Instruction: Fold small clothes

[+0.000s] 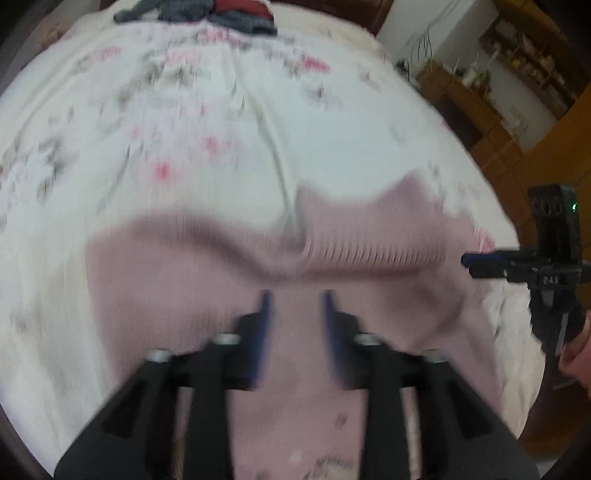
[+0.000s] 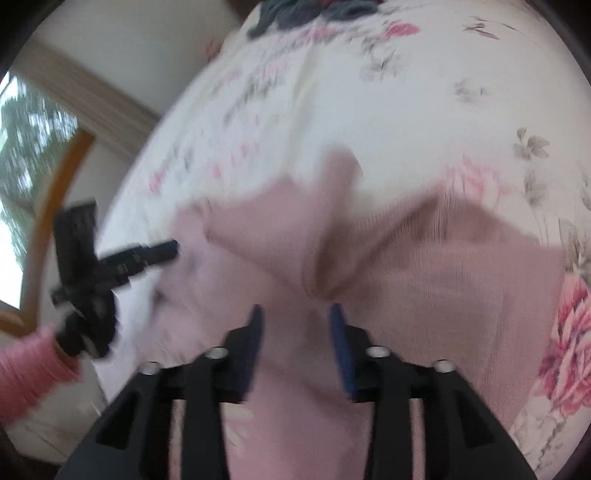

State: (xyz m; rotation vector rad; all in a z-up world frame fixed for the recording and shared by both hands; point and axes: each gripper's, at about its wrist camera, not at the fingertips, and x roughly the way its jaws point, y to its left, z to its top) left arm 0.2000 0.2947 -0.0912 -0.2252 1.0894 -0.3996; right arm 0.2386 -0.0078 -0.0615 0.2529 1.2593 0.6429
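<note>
On the floral sheet (image 1: 147, 122), a pink garment (image 1: 192, 280) lies rumpled, one ribbed edge bunched up toward the middle; both views are motion-blurred, so its type and folds are hard to make out. Left gripper (image 1: 297, 299) points over the garment, jaws parted with pink cloth showing in the gap; whether the fingers (image 1: 263, 314) touch or pinch it cannot be told. Right gripper (image 2: 295, 314) likewise stands parted above a puckered crease, contact unclear. Each gripper shows side-on at the other view's edge, partly cut off. A pink sleeve (image 2: 29, 373) shows at the right view's lower left. Dark clothes (image 1: 207, 13) pile at the sheet's far end, cropped by the frame. Wooden shelves (image 1: 517, 74) blur at right.
</note>
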